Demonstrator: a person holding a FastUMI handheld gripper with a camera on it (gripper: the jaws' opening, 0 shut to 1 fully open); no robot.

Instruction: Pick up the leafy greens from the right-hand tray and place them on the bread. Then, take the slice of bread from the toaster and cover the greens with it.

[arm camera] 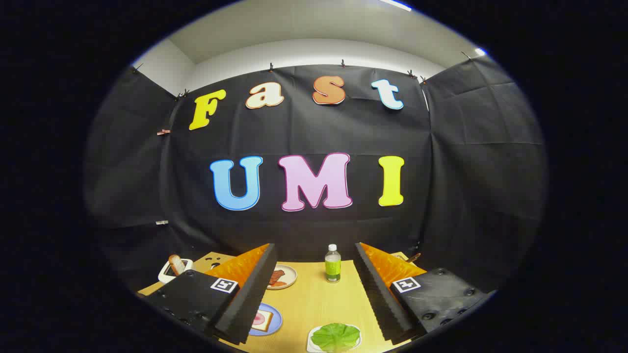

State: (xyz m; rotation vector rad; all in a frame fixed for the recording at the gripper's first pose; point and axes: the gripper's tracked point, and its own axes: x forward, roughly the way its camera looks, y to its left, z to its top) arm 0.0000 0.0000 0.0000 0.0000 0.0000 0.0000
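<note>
My gripper [314, 274] stands open, high above the wooden table [314, 304], with nothing between its fingers. Below and between the fingers, a little toward the right one, the leafy greens [336, 336] lie on a white tray [310, 341]. By the left finger's inner edge sits a blue plate [275, 321] holding a bread slice [262, 321] with something pink on top; the finger covers part of it. Beyond the left finger stands a white toaster [172, 270] with a slice of bread [176, 264] sticking up from it.
A green-labelled bottle [332, 264] stands at the table's far edge, between the fingertips. A beige plate [282, 277] with red-brown food lies just right of the left fingertip. A light cardboard box [212, 260] sits behind the toaster.
</note>
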